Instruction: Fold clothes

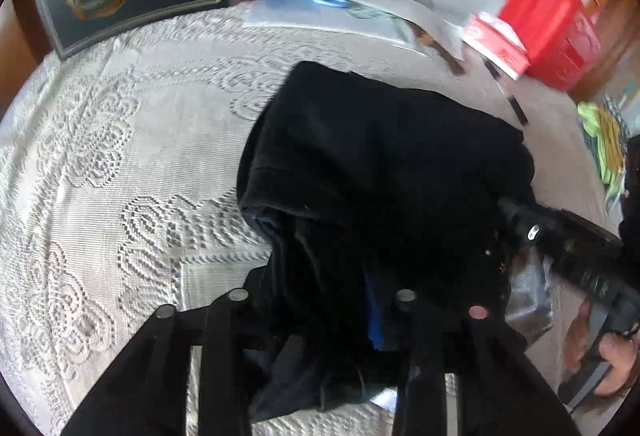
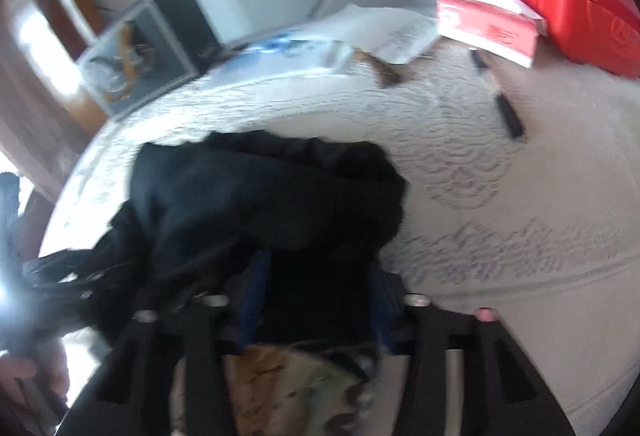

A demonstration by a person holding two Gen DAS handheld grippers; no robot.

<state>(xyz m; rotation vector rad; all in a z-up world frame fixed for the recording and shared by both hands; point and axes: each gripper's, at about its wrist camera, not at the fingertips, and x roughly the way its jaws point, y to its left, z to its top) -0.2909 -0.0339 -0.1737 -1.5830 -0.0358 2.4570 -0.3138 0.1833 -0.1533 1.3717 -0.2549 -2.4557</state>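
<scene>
White lace tablecloth (image 1: 120,155), raised knit pattern. On it, mid-table: black garment (image 1: 380,155), soft, matte, bunched in thick folds. Left gripper (image 1: 320,316) jaws narrowed, pinching garment's near edge. Right gripper (image 2: 316,300) likewise narrowed, seemingly clamping cloth; view blurred.

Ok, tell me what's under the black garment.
The black garment lies on the white lace tablecloth, which shows all around it. Anything lying beneath the fabric is covered and cannot be seen.
</scene>
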